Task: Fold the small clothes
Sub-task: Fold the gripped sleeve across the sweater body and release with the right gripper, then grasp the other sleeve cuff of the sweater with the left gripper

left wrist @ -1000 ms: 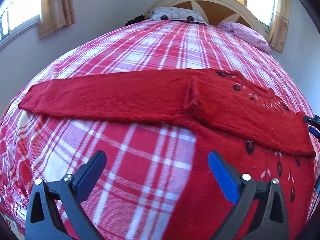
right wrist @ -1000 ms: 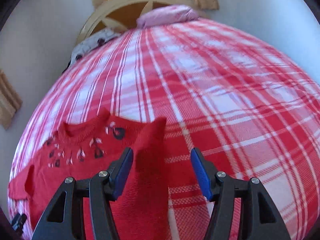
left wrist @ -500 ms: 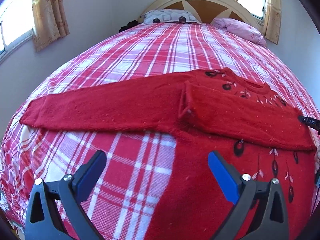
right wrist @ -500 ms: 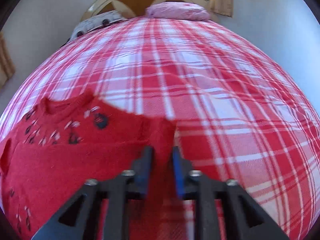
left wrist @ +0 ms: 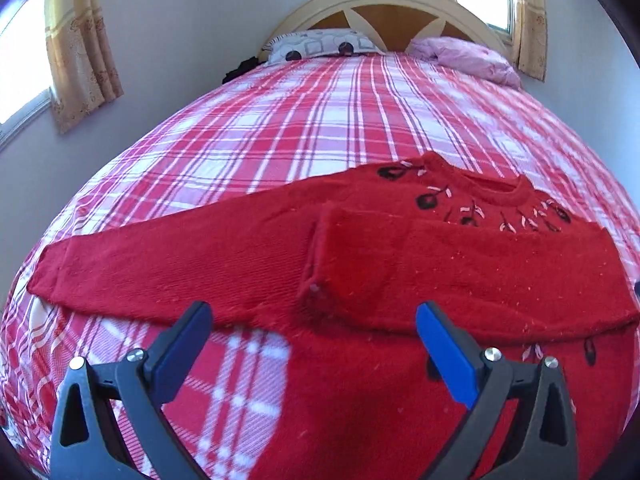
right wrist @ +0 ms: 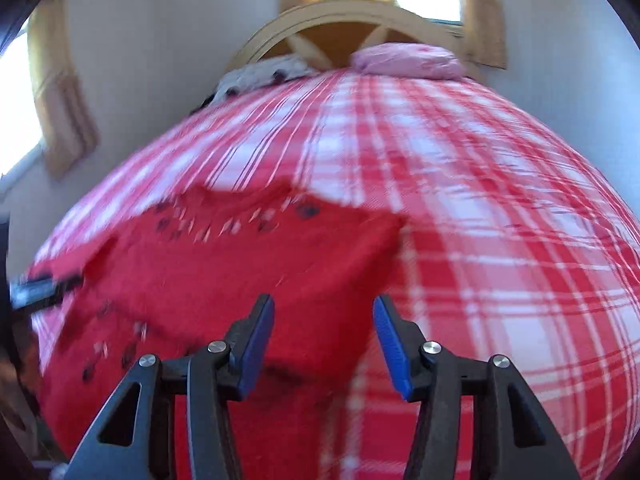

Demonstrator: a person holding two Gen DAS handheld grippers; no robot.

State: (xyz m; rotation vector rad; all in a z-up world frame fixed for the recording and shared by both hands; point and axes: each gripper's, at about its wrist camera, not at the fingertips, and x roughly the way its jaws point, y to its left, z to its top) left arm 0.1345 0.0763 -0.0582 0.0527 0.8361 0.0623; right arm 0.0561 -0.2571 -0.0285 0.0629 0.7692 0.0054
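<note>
A red knit sweater (left wrist: 400,380) with dark embroidered motifs lies flat on the red-and-white plaid bedcover (left wrist: 320,128). One sleeve (left wrist: 160,268) stretches out to the left. The other sleeve (left wrist: 460,272) is folded across the chest. My left gripper (left wrist: 316,332) hovers open over the sweater's left side, just below the folded cuff, with nothing between its pads. The right wrist view is blurred by motion. In it my right gripper (right wrist: 324,328) stands half open above the right edge of the sweater (right wrist: 240,264), holding nothing.
Two pillows, one patterned (left wrist: 320,44) and one pink (left wrist: 464,58), lie against the arched headboard (left wrist: 384,4). Curtained windows (left wrist: 84,56) flank the bed. Bare plaid cover (right wrist: 500,240) extends right of the sweater. A dark gripper tip (right wrist: 36,292) shows at the left edge.
Both grippers have moved across the bed. My right gripper rolled, its jaws narrowed and then spread partway again, and more of the sweater now lies under it. The left gripper stayed open.
</note>
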